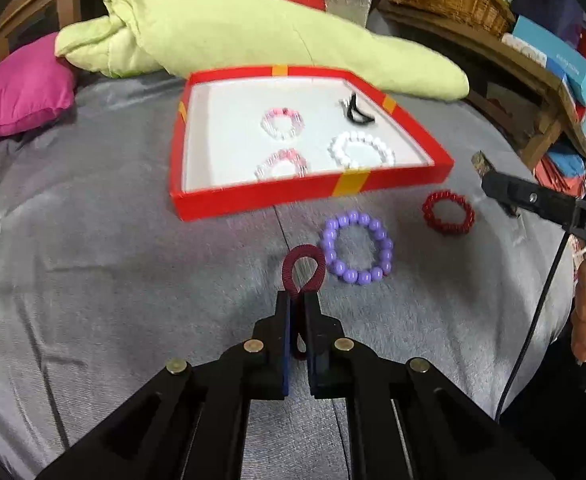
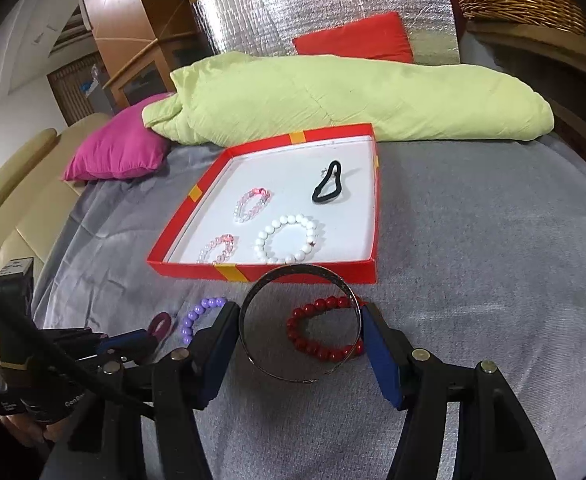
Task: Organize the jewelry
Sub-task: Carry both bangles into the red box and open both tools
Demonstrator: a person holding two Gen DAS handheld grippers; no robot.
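Currently the shallow red cardboard box lid with yellow tape strips (image 2: 363, 272) sits on the grey bedspread (image 2: 473, 280), with a folded pale-green quilt (image 2: 333, 96) and a magenta cushion (image 2: 121, 152) behind it. Inside lie a white bead bracelet (image 2: 289, 239), two pink-and-clear bead bracelets (image 2: 253, 205) (image 2: 218, 249) and a black elastic hair tie (image 2: 327, 182).

On the spread just in front of the box: a lilac bead bracelet (image 1: 357, 252) and, to its right, a dark red bead bracelet (image 1: 447, 212), apart from each other.

The left gripper (image 1: 297, 300) is clamped on a maroon coiled hair tie (image 1: 304, 268), whose loop sticks out past the fingertips, just beside the lilac bracelet.

The right gripper (image 2: 300, 320) holds a thin silver metal bangle (image 2: 253, 354) across its width, fingers spread to the bangle's sides, above the dark red bracelet, near the box's front wall.
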